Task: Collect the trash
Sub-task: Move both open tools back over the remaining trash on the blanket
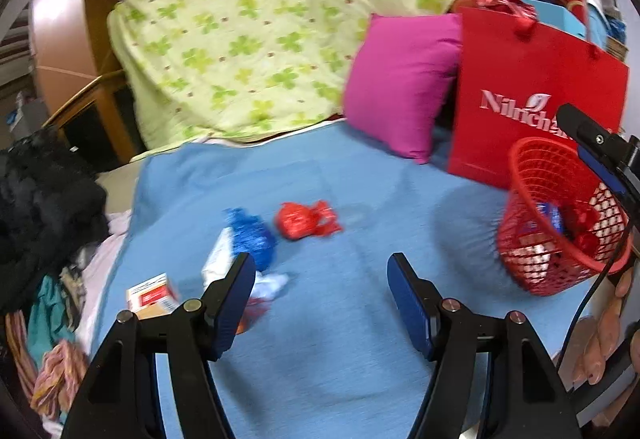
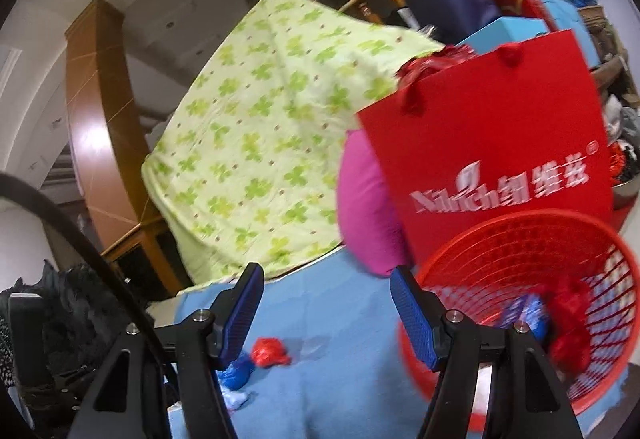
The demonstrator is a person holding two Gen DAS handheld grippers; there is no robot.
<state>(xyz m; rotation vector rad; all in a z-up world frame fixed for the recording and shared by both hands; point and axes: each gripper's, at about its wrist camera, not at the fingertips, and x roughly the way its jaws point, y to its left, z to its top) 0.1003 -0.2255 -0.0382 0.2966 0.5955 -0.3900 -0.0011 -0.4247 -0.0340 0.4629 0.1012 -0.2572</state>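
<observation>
Jaws of both the left gripper (image 1: 321, 293) and right gripper (image 2: 327, 303) gape apart, holding nothing. Crumpled red plastic wrapper (image 1: 306, 219) lies mid-bed, long axis left-right, left of the tilted red mesh basket (image 1: 560, 217) on the blue bedsheet (image 1: 320, 359).

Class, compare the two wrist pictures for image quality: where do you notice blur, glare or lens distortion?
Left wrist view: motion blur smears the blue wrapper and red wrapper; glare shines on the curved wooden panel; fisheye corners go dark. Right wrist view: the red basket and the red bag lettering are blurred; the same panel glares and bows.
</observation>
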